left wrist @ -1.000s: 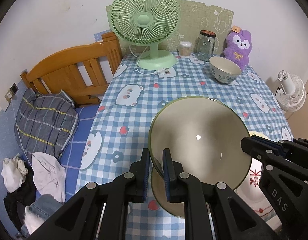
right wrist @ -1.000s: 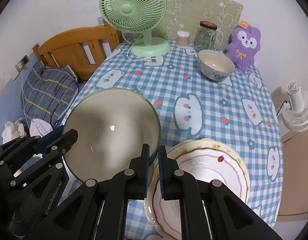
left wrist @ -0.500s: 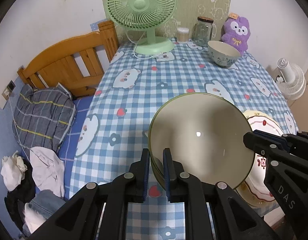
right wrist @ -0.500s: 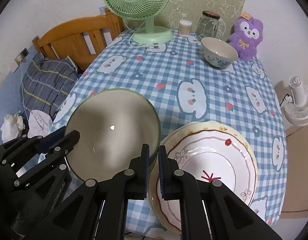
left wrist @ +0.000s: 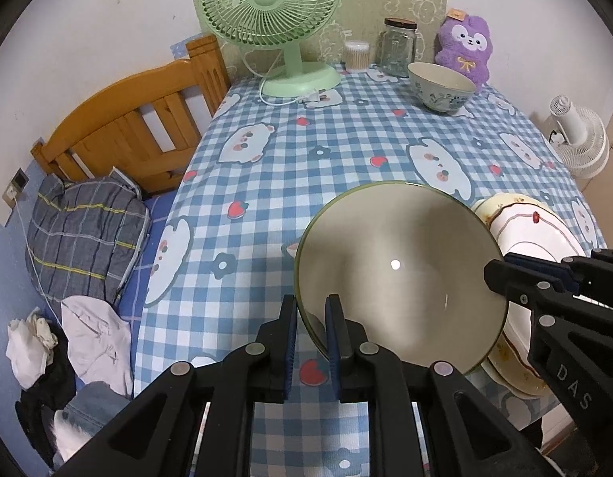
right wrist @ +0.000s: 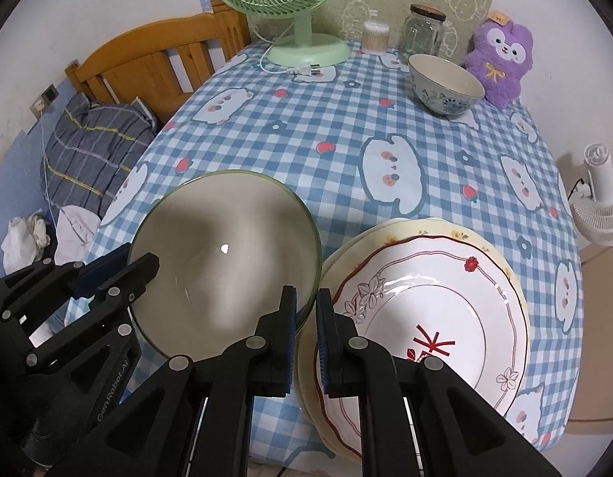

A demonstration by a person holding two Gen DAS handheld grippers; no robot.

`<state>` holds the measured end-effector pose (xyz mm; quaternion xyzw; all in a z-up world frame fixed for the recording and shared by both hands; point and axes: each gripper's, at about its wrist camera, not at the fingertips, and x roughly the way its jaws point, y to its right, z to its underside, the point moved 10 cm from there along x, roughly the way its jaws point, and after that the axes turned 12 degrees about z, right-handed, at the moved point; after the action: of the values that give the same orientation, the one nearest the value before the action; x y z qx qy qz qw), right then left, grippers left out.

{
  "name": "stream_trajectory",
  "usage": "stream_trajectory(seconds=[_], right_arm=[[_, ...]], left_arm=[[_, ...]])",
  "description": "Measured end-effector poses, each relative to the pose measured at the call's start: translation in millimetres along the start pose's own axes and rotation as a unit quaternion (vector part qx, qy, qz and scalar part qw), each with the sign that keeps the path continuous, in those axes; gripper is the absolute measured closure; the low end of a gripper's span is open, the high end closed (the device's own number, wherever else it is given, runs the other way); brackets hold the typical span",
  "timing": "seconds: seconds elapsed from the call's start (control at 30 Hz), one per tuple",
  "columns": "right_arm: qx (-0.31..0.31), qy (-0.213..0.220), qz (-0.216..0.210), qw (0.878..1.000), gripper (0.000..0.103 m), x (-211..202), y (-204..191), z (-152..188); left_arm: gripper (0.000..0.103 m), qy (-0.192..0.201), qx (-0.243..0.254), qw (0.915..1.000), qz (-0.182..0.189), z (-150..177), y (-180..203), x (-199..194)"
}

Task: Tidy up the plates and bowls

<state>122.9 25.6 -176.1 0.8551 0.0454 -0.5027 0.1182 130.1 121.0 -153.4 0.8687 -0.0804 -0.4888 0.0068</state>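
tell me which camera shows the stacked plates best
The right wrist view: the stacked plates lie almost fully exposed, red pattern and rims readable. In the left wrist view the stacked plates are mostly hidden behind the green bowl and right gripper.

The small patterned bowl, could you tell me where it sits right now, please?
The small patterned bowl stands at the table's far right in both views, just in front of the purple plush toy and the glass jar.
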Motion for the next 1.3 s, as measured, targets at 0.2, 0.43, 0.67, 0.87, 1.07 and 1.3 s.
stream_trajectory(seconds=[0.2, 0.43, 0.67, 0.87, 1.07, 1.3], right_arm=[[0.002, 0.005, -0.011, 1.000, 0.057, 3.0, -3.2, -0.2], [0.020, 0.014, -0.020, 0.999, 0.045, 5.8, 7.8, -4.9], [0.021, 0.022, -0.020, 0.999, 0.038, 3.8, 15.6, -11.4], [0.015, 0.031, -0.012, 0.999, 0.031, 0.7, 24.2, -20.4], [0.018, 0.045, -0.009, 0.999, 0.024, -4.6, 35.4, -32.1], [0.036, 0.059, -0.008, 0.998, 0.023, -16.8, 54.1, -47.8]], left_arm=[[0.070, -0.001, 0.011, 0.9999, -0.005, 1.6, 5.4, 6.3], [0.049, 0.004, 0.000, 1.0000, 0.002, -3.5, 1.2, 11.8], [0.042, 0.014, 0.001, 0.9998, 0.010, -13.5, 2.7, 13.1], [0.037, 0.017, 0.007, 0.9998, 0.010, -22.8, 8.4, 11.9], [0.030, 0.024, 0.005, 0.9995, 0.017, -38.1, 16.8, 9.1], [0.029, 0.032, -0.011, 0.9985, 0.043, -57.4, 27.7, 5.3]])
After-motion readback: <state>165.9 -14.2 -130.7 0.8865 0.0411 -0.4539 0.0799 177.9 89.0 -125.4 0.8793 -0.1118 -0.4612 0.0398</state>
